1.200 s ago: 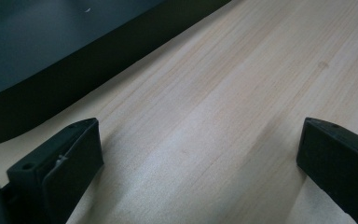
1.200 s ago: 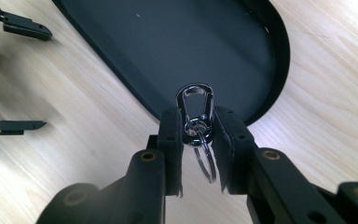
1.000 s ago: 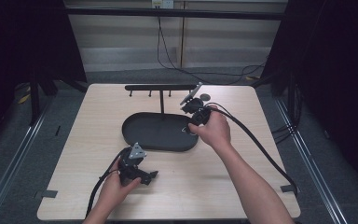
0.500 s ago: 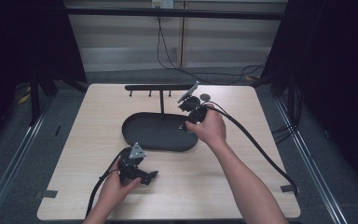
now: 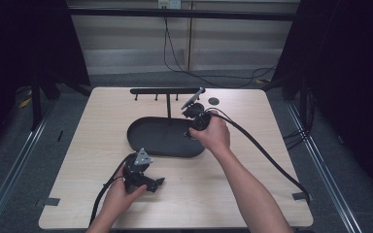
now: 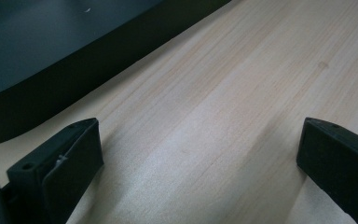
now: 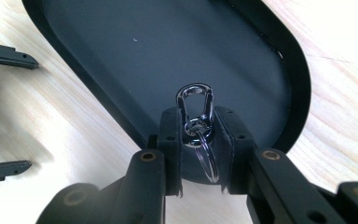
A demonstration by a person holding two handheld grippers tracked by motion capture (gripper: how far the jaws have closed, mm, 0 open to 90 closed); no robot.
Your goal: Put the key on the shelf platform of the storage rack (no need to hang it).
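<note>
We see the right gripper [image 7: 196,140] held over the black oval tray [image 7: 121,60], with its 2 fingers [image 7: 170,140] closed tight on a small metal key ring with a carabiner clip [image 7: 195,105]. In the right gripper view the clip's silver loop sticks up past the fingertips, and the split ring hangs between the pads. The ring sits above the tray's dark floor, near its rounded end. We cannot tell whether it touches the tray.

In the high view the right gripper [image 5: 193,112] is at the far right end of the tray [image 5: 145,141], just beside the upright post of the black T-shaped rack [image 5: 167,91] that stands at the tray's far edge.

The left gripper [image 5: 141,175] rests on the desk [image 5: 272,145] on the near side of the tray, held in the left hand [image 5: 121,196]. In the left gripper view its 2 fingers [image 6: 60,163] stand wide apart with bare wood between them, gripping nothing, and the tray's rim [image 6: 74,79] lies just beyond them.

A small dark disc [image 5: 214,101] lies on the desk beyond the tray's right end.
</note>
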